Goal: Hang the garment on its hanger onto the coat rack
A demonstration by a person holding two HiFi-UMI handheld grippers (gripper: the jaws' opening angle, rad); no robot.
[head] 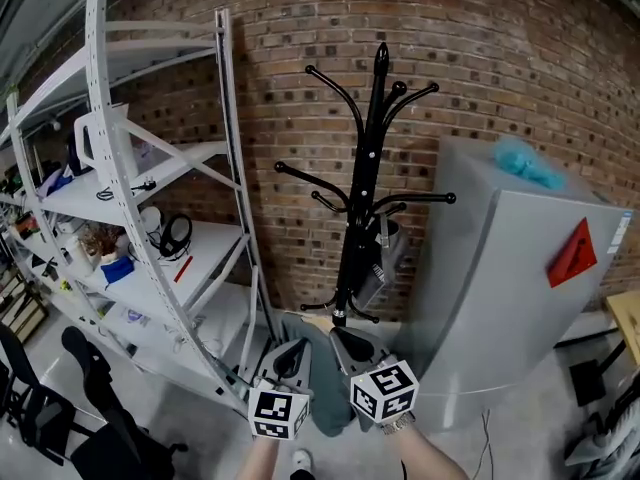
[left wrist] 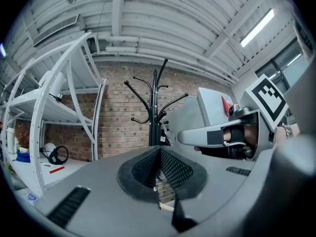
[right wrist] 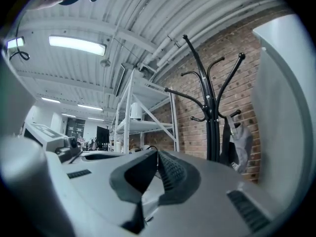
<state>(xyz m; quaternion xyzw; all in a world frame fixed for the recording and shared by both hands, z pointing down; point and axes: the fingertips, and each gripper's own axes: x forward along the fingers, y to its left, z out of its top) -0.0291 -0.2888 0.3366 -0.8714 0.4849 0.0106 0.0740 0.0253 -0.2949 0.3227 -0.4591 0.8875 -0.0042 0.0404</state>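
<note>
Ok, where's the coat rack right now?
The black coat rack stands at the centre of the head view against the brick wall, between the white shelving on its left and the grey cabinet on its right.

No lettering reads; a red triangle sticker marks the grey cabinet.

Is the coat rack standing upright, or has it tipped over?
Upright. The coat rack rises nearly straight in front of the brick wall, with its arms spreading near the top.
</note>
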